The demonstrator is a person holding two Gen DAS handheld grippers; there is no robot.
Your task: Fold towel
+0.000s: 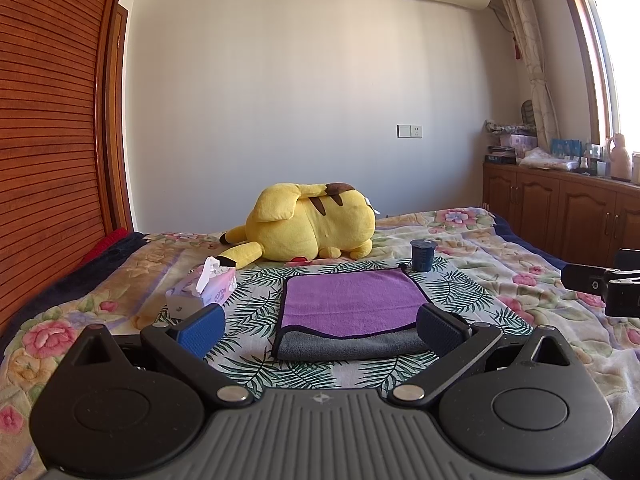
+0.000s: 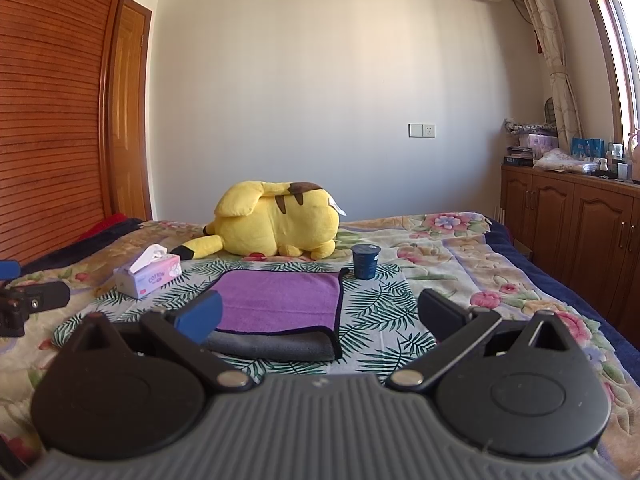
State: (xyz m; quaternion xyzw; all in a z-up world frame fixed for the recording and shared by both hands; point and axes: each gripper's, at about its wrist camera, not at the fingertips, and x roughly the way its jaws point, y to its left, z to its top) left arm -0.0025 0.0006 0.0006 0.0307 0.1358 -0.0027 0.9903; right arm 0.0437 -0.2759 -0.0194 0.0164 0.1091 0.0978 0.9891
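Towel (image 1: 352, 308) lies folded (purple over grey); both jaws spread, empty.

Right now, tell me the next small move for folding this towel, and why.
Probably ease the left gripper down onto the towel's near edge and close on it. Both grippers are open and hold nothing; the towel lies folded once, purple over grey, with its near edges uneven. The right gripper hangs beside the towel's right edge, so it could take the other corner.
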